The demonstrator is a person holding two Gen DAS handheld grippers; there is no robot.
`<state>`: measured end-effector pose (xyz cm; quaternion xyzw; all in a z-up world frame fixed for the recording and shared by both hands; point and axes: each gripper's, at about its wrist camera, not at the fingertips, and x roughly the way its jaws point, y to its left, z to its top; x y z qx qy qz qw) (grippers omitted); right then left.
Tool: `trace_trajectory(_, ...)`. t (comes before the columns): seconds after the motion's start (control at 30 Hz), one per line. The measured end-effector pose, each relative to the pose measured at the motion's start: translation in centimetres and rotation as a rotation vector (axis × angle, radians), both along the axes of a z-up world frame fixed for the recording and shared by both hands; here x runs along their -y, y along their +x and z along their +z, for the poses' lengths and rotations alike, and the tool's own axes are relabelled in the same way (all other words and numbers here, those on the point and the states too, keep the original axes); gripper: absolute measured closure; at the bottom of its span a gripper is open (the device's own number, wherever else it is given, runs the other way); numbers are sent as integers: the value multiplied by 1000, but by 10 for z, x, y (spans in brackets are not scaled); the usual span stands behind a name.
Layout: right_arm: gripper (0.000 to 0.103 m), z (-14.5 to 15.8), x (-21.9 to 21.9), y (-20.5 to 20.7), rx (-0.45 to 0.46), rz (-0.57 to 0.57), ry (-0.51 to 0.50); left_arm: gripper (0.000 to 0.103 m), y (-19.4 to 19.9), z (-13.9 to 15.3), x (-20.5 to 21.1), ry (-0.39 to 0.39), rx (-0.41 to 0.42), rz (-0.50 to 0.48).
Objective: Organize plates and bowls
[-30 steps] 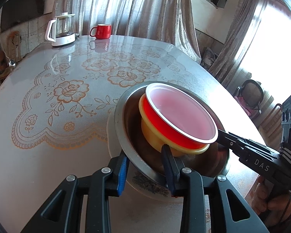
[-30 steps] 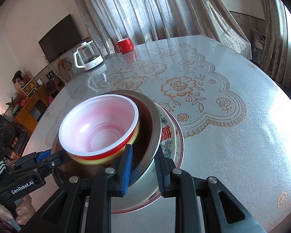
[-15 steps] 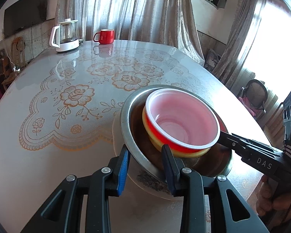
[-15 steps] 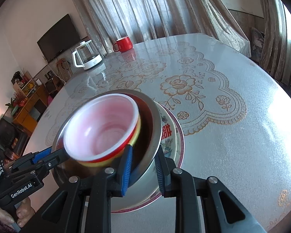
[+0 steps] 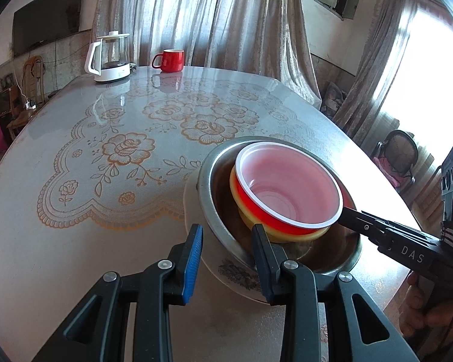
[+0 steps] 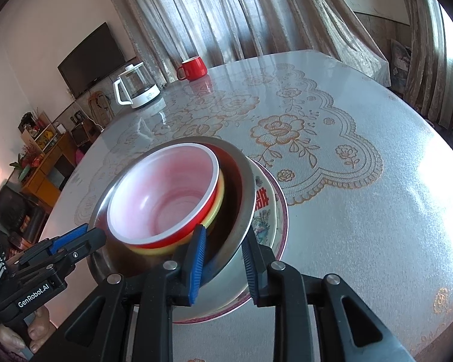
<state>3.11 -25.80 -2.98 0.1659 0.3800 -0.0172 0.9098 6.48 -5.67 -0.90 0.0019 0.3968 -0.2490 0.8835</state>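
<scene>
1. Stack on the table (image 5: 60,256) — a patterned plate (image 6: 268,199) at the bottom, a steel bowl (image 5: 214,208) on it, a yellow bowl (image 5: 247,217) in that, and a red bowl (image 5: 290,193) with a pale inside on top.
2. Left claw (image 5: 228,259) — its jaws straddle the near rim of the steel bowl, one finger outside and one inside; a gap shows beside the outer pad, so whether the rim is truly pinched cannot be told.
3. Right claw (image 6: 223,259) — it straddles the opposite rim of the steel bowl the same way, narrowly parted; contact is likewise unclear.
4. Far edge of the table — a red mug (image 5: 170,60) beside a glass kettle (image 5: 110,57), well apart from the stack.
</scene>
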Motion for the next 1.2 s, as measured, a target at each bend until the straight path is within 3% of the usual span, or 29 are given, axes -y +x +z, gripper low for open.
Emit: trace_trajectory(1.2, 78, 16, -17, -28, 26, 32, -73, 68, -20, 0, -41, 28, 27, 160)
